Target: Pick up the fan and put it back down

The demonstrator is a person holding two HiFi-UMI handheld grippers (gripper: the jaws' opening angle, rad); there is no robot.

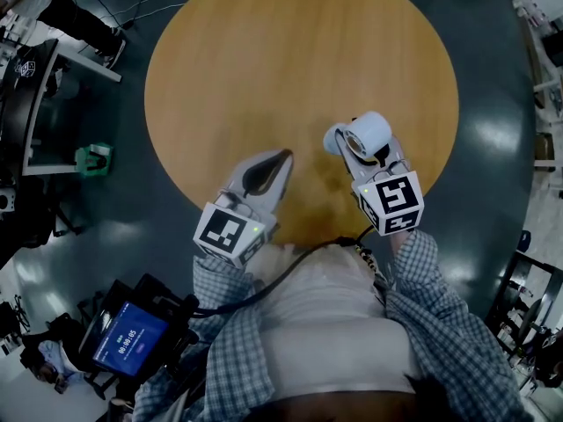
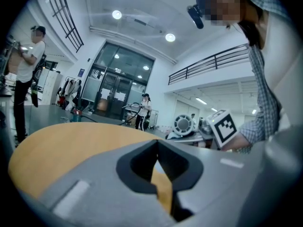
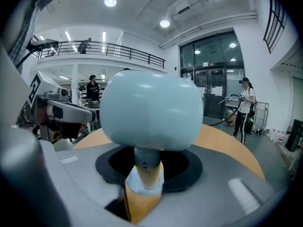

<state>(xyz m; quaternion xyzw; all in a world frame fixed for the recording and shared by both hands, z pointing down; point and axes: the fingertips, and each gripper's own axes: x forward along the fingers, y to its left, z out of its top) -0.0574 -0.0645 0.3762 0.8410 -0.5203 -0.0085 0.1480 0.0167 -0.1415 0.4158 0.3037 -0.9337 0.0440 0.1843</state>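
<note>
The right gripper [image 1: 359,152] is clamped on the slim stem of the fan [image 1: 368,132] — the pale blue, rounded head stands just above its jaws, facing away from the holder. Whether the fan's foot rests on the round wooden table [image 1: 264,51] or hangs clear, I cannot tell. It sits over the tabletop at about four o'clock from the centre. The left gripper [image 1: 283,158] is at about eight o'clock from the fan, over the table's near edge, its jaws closed tip to tip with nothing between them. On the dark floor, at nine o'clock from the table, lies a small green object [image 1: 92,158].
</note>
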